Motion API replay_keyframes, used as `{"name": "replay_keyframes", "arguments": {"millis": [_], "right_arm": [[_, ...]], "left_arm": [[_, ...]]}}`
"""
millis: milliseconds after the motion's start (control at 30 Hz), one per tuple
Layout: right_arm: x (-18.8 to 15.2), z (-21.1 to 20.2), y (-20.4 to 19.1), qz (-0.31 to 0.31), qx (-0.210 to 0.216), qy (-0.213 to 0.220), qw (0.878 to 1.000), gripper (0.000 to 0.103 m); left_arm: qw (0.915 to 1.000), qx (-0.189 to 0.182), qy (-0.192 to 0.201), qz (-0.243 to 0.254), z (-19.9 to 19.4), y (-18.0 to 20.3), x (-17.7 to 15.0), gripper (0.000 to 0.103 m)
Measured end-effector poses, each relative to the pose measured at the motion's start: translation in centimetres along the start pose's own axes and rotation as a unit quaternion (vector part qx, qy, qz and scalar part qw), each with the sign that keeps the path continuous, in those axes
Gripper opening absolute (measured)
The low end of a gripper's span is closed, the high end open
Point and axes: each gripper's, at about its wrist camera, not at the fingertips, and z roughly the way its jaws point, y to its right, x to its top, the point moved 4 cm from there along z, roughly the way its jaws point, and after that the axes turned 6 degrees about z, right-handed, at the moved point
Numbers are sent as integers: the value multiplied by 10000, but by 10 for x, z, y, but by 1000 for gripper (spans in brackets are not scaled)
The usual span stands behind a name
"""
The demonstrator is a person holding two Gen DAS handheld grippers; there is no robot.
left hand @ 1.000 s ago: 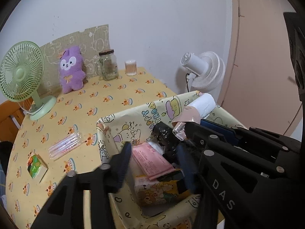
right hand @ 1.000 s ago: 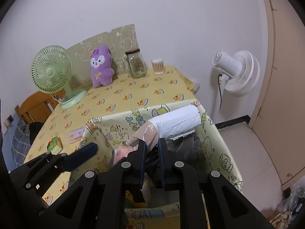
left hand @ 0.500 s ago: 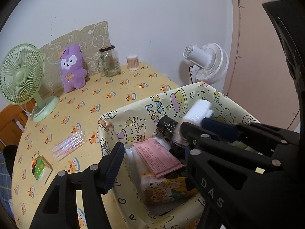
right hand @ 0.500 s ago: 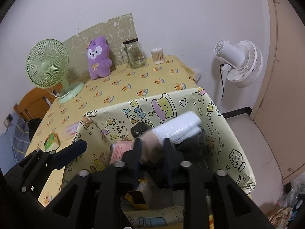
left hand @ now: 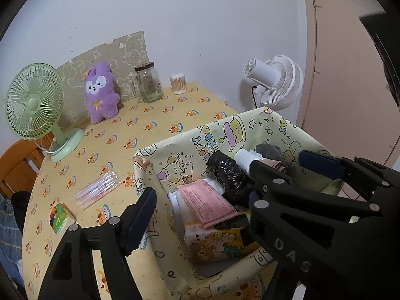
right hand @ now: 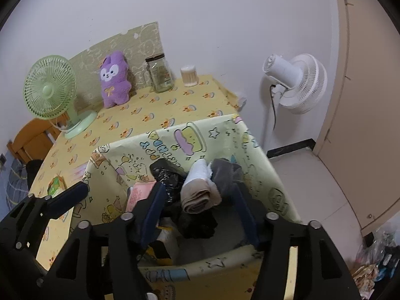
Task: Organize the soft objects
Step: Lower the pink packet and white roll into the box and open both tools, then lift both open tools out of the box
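Note:
A cartoon-printed fabric storage box (right hand: pixel 190 137) stands at the table's near right corner; it also shows in the left wrist view (left hand: pixel 225 135). Inside lie a rolled beige and white cloth (right hand: pixel 200 190), a grey cloth (right hand: pixel 225 172), a black plastic roll (left hand: pixel 225 170), a pink packet (left hand: pixel 207 202) and a cartoon pack (left hand: pixel 215 242). My right gripper (right hand: pixel 200 215) is open above the box, jaws either side of the rolled cloth, not touching it. My left gripper (left hand: pixel 197 205) is open and empty over the box's left wall. A purple plush toy (left hand: pixel 100 92) leans at the table's back.
A green desk fan (left hand: pixel 35 105) stands at the back left. A glass jar (left hand: pixel 148 82) and a cotton swab tub (left hand: pixel 178 83) stand by the wall. A pack of straws (left hand: pixel 97 192) and a small green packet (left hand: pixel 58 217) lie left of the box. A white floor fan (right hand: pixel 297 82) stands right of the table.
My right gripper was shut on the rolled cloth, lowered it into the box and opened. The roll now lies inside the box. Both grippers have pulled back slightly.

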Motion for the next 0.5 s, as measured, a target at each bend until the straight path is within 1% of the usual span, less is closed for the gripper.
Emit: {"name": "replay_keyframes", "arguments": {"millis": [33, 67, 133, 267, 333, 400, 500], "right_arm": [[0, -2, 2, 32, 15, 12, 10000, 66], [0, -4, 3, 59, 22, 21, 10000, 66], [-1, -8, 5, 78, -83, 41, 9999, 66], [-2, -16, 1, 29, -99, 113, 9999, 68], [-2, -21, -1, 23, -77, 156, 9998, 71], [-2, -27, -3, 22, -65, 220, 9997, 77], [-3, -36, -8, -1, -44, 326, 9995, 80]], "left_arm": [[10000, 2, 30, -1, -2, 0, 0, 83], [10000, 12, 48, 6, -4, 0, 0, 88], [9999, 42, 83, 38, -6, -1, 0, 94], [9999, 33, 129, -14, -13, -5, -2, 95], [9998, 64, 169, -34, -18, -7, -3, 95], [9997, 64, 219, -71, -23, -9, -4, 96], [9994, 72, 301, -139, -32, -14, -6, 98]]}}
